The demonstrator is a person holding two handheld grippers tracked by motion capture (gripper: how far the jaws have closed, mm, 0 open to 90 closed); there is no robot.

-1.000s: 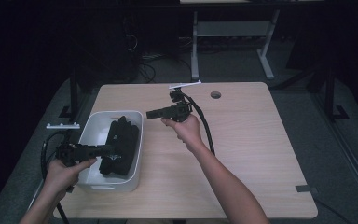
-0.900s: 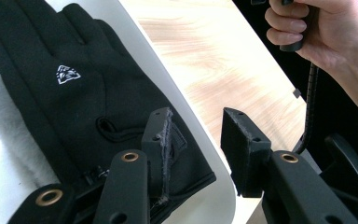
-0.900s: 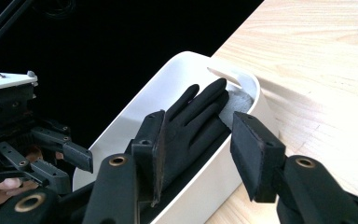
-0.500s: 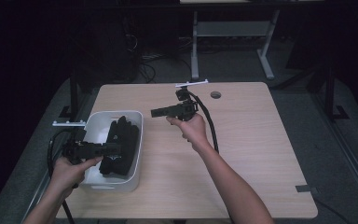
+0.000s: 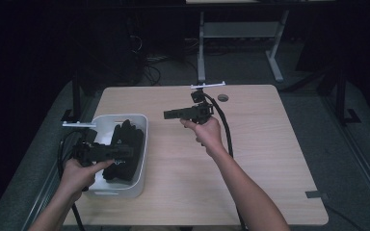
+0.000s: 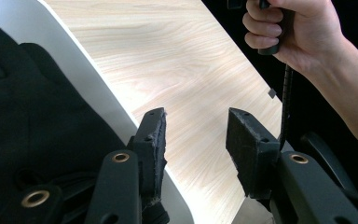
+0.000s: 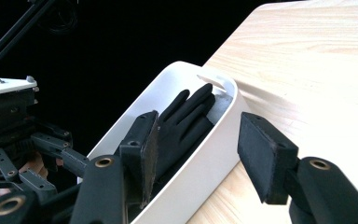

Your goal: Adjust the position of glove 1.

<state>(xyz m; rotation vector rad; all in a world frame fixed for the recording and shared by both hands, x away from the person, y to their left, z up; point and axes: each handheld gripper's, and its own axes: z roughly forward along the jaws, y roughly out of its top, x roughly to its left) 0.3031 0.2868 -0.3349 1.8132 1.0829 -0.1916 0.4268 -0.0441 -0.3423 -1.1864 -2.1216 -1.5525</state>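
The black gloves [image 5: 125, 144] lie in the white bin [image 5: 142, 144], long axis along its length, directly under the left gripper [image 6: 196, 140], fingers apart and empty, while the right gripper [image 5: 169, 114], fingers apart, hovers beyond the bin's far right corner.

The left gripper [image 5: 125, 152] now sits nearer the person than a second ago, having slid back along the white bin [image 5: 142, 144] from beside its middle toward its near end. Its jaws reach over the black gloves [image 5: 125, 139] in the bin and stand apart. The left hand [image 5: 79, 173] has drawn back with it. The right gripper [image 5: 169, 114], held above the table [image 5: 270, 144], is slightly farther right and a touch farther away than before, and the right hand [image 5: 207, 132] has moved with it.
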